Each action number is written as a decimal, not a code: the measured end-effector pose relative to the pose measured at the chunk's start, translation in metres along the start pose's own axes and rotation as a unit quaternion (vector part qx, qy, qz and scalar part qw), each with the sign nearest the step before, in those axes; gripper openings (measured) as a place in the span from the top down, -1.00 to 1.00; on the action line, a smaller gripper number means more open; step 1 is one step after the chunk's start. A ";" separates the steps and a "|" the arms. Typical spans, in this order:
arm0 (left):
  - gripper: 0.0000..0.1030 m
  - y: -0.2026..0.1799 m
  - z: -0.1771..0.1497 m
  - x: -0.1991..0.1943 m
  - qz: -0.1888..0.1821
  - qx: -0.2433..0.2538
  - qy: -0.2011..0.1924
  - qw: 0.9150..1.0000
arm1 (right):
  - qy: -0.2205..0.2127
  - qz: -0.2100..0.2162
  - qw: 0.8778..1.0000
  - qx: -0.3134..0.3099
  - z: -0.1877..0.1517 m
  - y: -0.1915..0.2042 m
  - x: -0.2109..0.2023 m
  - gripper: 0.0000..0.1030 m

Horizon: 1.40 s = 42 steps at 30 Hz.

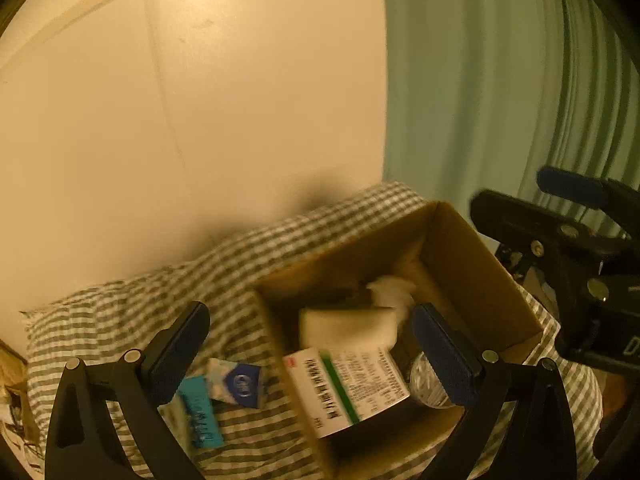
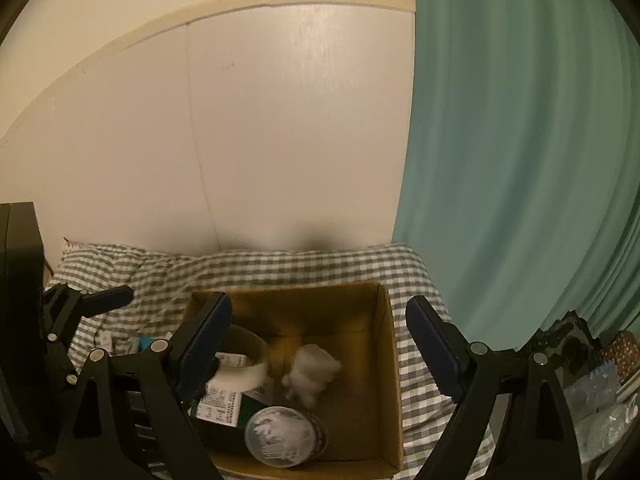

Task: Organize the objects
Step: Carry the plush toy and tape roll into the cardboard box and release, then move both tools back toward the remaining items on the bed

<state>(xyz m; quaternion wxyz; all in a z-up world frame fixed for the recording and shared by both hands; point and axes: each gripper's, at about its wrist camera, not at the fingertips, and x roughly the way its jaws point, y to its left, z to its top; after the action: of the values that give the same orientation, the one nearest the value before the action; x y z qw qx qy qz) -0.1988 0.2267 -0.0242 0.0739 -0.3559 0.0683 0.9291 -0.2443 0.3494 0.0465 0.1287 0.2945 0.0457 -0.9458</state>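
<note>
Left gripper (image 1: 310,344) hangs spread wide and empty over the near rim of the cardboard box (image 1: 476,256); right gripper (image 2: 320,340) is just as wide, nothing between its fingers. Inside the box sit a medicine carton (image 1: 348,388), a jar (image 2: 282,436), a tape roll (image 2: 248,364) and a white wad (image 2: 312,372). Two small packets, a blue sachet (image 1: 238,384) and a teal one (image 1: 200,416), lie outside on the checked cloth (image 1: 132,304). Best bet: drop left, straddle one packet flat, pinch it clear of the fabric.

Black gripper (image 2: 318,348) frames, blue finger pads (image 2: 434,350), silver screws
</note>
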 end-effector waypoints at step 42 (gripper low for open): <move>-1.00 0.314 -0.213 -0.075 0.151 -0.186 0.059 0.969 | 0.139 0.042 0.987 -0.073 -0.122 0.293 0.028 -0.46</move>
<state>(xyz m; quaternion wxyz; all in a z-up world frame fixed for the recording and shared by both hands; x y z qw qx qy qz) -0.0632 -0.1256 -0.1077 -0.1390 -0.4030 -0.0483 0.9033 -0.1211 0.0810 -0.0726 0.1818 0.4142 0.1199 -0.8838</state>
